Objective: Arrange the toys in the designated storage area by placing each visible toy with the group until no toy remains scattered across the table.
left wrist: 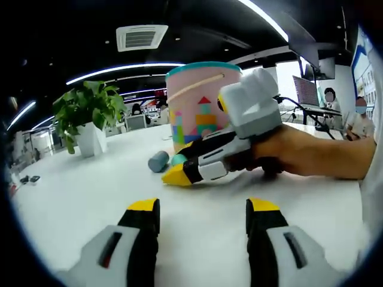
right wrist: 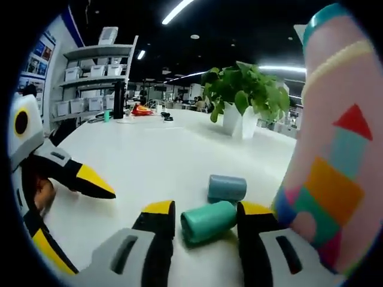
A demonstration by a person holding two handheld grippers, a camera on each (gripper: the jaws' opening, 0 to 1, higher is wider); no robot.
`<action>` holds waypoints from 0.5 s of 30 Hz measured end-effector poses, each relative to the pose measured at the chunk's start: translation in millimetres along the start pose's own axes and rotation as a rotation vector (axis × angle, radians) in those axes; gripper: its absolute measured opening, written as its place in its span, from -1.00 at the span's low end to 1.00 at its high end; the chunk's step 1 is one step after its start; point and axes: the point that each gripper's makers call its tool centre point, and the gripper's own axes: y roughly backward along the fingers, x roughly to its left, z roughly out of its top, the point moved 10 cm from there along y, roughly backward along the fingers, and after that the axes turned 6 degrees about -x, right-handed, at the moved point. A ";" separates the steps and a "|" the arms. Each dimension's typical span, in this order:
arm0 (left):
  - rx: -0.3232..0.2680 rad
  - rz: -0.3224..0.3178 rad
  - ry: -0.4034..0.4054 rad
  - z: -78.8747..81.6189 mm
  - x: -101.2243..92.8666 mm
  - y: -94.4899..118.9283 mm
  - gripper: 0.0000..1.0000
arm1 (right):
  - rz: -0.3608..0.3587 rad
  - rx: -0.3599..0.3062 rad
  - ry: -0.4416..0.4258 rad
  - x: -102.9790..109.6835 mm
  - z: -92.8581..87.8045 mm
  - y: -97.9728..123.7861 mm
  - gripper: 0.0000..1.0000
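**Mia:** What is the right gripper (right wrist: 200,220) doing?

**Ben:** Its two yellow-tipped jaws sit on the white table (right wrist: 155,155), and a green cylinder toy (right wrist: 207,221) lies between them. The jaws are close on both sides of it. It looks like they are pinching it, but I cannot tell if they press hard.

**Mia:** Is there another toy?

**Ben:** Yes, a blue-grey cylinder toy (right wrist: 227,188). It lies on the table just past the green one, a little farther away.

**Mia:** What is the big pink thing on the right?

**Ben:** That is a pink bucket (right wrist: 335,155) with a teal rim and block pictures on it. It stands very near the right gripper, just beside the green toy.

**Mia:** And in the left gripper view?

**Ben:** The left gripper (left wrist: 203,215) is low over the table (left wrist: 78,197). Its jaws are spread wide apart with nothing between them.

**Mia:** Can you see the toys from there?

**Ben:** Yes. The blue-grey cylinder toy (left wrist: 158,161) lies near the bottom of the pink bucket (left wrist: 200,101), on its left. The green cylinder toy (left wrist: 178,159) peeks out at the tip of the right gripper (left wrist: 176,173). A person's hand (left wrist: 281,149) holds that gripper from the right.

**Mia:** What else is there?

**Ben:** A green plant (left wrist: 90,113) in a white pot, far to the left on the table. In the right gripper view the plant (right wrist: 245,95) stands far back, and there are shelves (right wrist: 90,78) at the far left.
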 end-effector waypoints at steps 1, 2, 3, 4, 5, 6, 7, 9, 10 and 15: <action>0.000 0.000 0.000 0.0 0.0 0.0 0.19 | 0.007 0.002 0.009 -0.2 -0.2 0.2 -0.24; 0.000 0.000 0.001 0.0 0.0 0.0 0.19 | 0.008 0.004 0.009 0.1 -0.7 0.7 -0.24; 0.000 0.000 0.001 0.1 0.0 0.0 0.19 | 0.012 0.004 0.012 -0.4 -1.0 0.9 -0.24; 0.000 0.000 0.001 0.1 0.1 -0.1 0.19 | 0.022 0.003 0.018 -0.2 -0.9 1.4 -0.24; 0.000 0.000 0.001 0.2 0.0 -0.1 0.19 | 0.045 0.000 0.022 -0.3 -1.1 2.3 -0.24; 0.000 -0.001 0.001 0.2 0.0 -0.1 0.19 | 0.086 -0.008 0.031 1.4 -1.3 3.4 -0.24; 0.000 0.000 0.002 0.2 0.1 -0.1 0.19 | 0.088 -0.012 0.033 0.2 -2.3 5.5 -0.24; -0.001 0.000 0.003 0.3 0.1 -0.1 0.19 | 0.108 -0.018 0.039 -1.0 -4.1 9.7 -0.24; -0.001 -0.001 0.003 0.3 0.0 -0.1 0.19 | 0.134 -0.023 0.036 -0.6 -4.5 11.9 -0.24; -0.001 -0.002 0.003 0.3 -0.1 -0.5 0.19 | 0.318 -0.049 0.104 0.3 -7.0 24.3 -0.24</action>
